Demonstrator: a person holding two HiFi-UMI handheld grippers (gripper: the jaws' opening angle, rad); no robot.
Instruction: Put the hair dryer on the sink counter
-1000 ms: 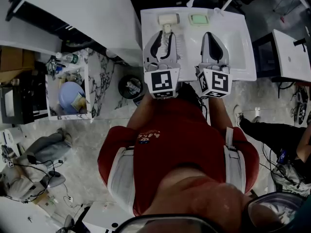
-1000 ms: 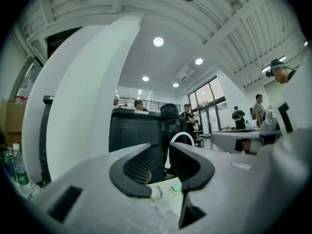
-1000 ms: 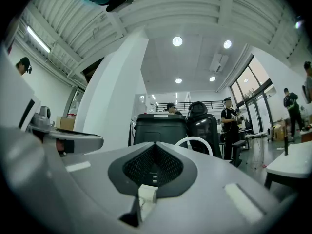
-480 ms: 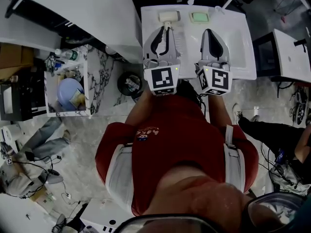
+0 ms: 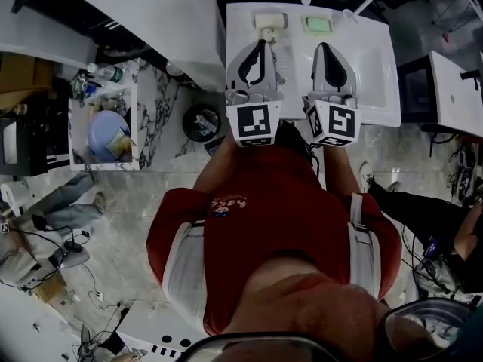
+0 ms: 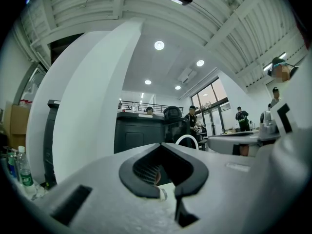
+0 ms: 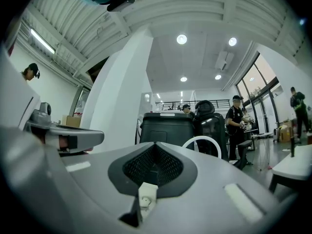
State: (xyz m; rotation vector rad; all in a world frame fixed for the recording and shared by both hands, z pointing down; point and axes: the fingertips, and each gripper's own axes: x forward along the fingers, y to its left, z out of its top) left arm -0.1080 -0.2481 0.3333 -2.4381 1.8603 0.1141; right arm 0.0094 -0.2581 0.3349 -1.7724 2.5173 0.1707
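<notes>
Hair dryer (image 5: 269, 20), as we take the cream thing to be, lies on the sink counter (image 5: 377, 66), just ahead of the tips of our left claw (image 5: 261, 44). That claw's jaws have just been closing and now meet tip to tip. Its own view shows nothing gripped between them, only something cream beyond the gap, and we cannot tell whether the tips touch the dryer's near end. Our right claw (image 5: 323, 47), level beside the left, is also drawn together and empty, and a green block (image 5: 317, 24) sits ahead of it. We judge the placing to be as good as done, with the dryer resting on the counter by its own weight. The next move calls for drawing the left claw straight back without nudging the dryer.
</notes>
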